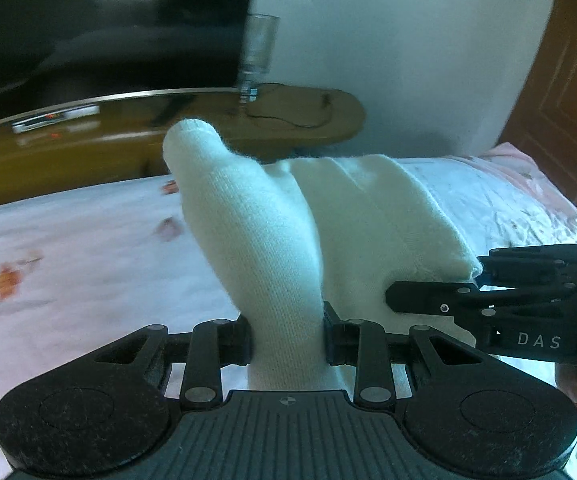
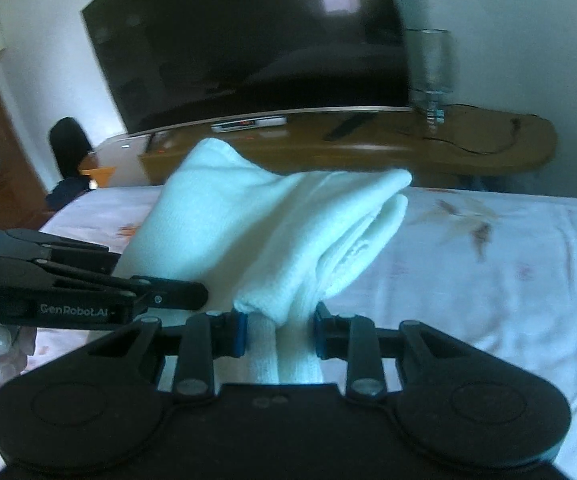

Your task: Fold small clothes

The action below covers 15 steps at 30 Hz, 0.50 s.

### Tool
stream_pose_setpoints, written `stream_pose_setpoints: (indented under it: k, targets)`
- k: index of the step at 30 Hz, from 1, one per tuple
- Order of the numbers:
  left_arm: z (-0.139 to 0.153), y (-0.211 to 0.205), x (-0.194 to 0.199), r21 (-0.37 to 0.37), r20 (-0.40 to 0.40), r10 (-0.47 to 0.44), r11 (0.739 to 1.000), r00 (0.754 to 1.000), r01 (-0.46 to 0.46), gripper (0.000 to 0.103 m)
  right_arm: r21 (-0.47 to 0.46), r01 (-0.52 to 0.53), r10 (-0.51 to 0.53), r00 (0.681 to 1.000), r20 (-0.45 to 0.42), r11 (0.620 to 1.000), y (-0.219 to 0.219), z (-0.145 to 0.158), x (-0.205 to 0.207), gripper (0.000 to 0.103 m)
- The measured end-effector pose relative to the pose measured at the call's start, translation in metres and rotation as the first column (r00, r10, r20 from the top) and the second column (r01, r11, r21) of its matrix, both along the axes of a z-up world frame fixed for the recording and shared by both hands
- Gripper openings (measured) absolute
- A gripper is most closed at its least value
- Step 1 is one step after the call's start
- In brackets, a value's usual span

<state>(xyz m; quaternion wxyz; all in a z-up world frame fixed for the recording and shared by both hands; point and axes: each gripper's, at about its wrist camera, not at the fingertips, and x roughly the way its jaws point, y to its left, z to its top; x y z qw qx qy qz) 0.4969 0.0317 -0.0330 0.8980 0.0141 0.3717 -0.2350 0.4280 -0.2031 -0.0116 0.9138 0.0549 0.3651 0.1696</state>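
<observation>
black linkage plates fill the bottom of both wrist views, and between them each pair of tongs is clenched on white knit cloth. left tongs point(image 1: 288, 338) pinch a narrow bunched stretch of the white garment point(image 1: 272, 232), which rises from them toward 12 o'clock and ends in a rounded tip at about 11 o'clock. right tongs point(image 2: 278, 334) grip another bunched part of the same garment point(image 2: 256, 232), which spreads away toward 12 and 1 o'clock. each gripper shows in the other's view, close beside the cloth, at 3 o'clock from the left wrist and at 9 o'clock from the right.

the garment hangs lifted above the bed point(image 1: 68, 248), clear of its floral sheet point(image 2: 488, 280), not lying flat. i judge the folding barely begun: the piece is picked up and held at two points, with no tidy fold showing yet. laying it out and folding it remains.

it looks soft, thick, ribbed and cream white, sock-like in shape, sagging in loose layers between the two grips.
</observation>
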Motion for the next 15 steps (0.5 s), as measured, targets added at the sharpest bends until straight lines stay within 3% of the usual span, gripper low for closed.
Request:
stream_pose_setpoints:
  k: [10, 15]
  targets:
    - [-0.022, 0.093, -0.034, 0.084, -0.048, 0.099, 0.992, 0.994, -0.095, 0.032, 0.046, -0.103, 0.105, 0.994, -0.042, 0.994, 0.095, -0.02, -0.012, 0.03]
    - [-0.063, 0.125, -0.038, 0.077, -0.126, 0.125, 0.99, 0.984, -0.116, 0.032, 0.08, -0.117, 0.125, 0.986, -0.106, 0.99, 0.125, -0.047, -0.017, 0.03]
